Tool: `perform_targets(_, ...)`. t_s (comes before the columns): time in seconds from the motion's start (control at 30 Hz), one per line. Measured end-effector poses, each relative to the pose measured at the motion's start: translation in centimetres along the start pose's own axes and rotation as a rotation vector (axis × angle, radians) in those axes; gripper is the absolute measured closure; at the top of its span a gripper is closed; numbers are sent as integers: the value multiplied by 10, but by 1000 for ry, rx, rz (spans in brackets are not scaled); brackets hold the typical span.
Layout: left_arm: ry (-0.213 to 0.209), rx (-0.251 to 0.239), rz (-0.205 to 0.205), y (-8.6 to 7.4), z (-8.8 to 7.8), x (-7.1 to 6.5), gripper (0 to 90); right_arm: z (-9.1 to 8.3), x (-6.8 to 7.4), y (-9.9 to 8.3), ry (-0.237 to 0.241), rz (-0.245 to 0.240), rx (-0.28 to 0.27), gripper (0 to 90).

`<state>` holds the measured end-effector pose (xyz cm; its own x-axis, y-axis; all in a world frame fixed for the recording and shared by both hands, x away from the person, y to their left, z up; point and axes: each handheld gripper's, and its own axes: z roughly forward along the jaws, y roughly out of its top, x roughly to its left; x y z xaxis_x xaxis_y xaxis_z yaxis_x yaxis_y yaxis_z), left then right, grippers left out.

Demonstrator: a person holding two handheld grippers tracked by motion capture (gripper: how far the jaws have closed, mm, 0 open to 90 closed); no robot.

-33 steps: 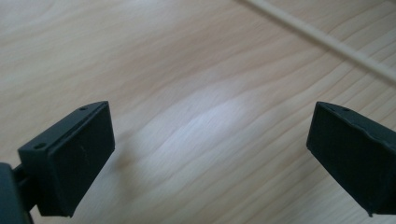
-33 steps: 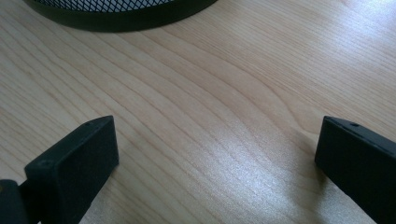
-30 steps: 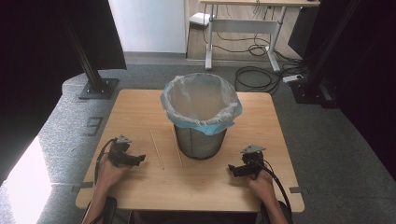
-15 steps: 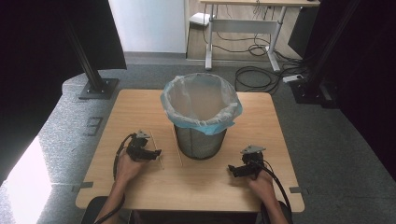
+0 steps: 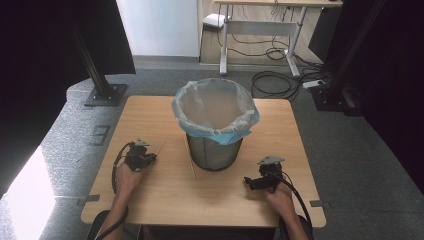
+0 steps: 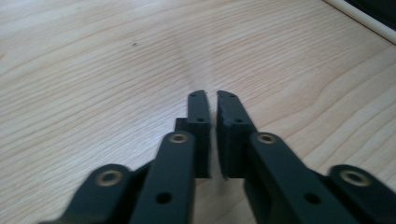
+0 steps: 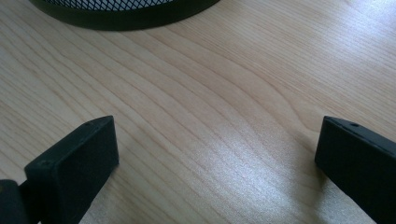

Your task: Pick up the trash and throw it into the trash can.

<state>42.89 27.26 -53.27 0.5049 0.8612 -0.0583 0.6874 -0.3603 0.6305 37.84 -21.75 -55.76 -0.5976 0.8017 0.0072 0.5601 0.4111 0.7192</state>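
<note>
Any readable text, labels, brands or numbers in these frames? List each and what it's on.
None readable.
Mesh bin and its liner: no print visible.
Left gripper and right gripper: plain black, no markings.
Wooden table: bare grain, no stickers.
Desk and cables behind: too small to show any lettering.
</note>
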Motion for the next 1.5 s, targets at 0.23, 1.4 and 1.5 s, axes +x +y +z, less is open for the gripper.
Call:
perform_targets(0.23, -34, 2, -23, 1, 0, 5, 861, 0, 0, 0, 0, -1, 0, 0)
perform_targets(1.4, -134, 27, 31, 106, -106, 26, 861, 0, 0, 0, 0, -4, 3, 0)
perform_targets(1.5, -141, 23, 38, 114, -114, 26, 861, 0, 0, 0, 0, -3, 2, 0)
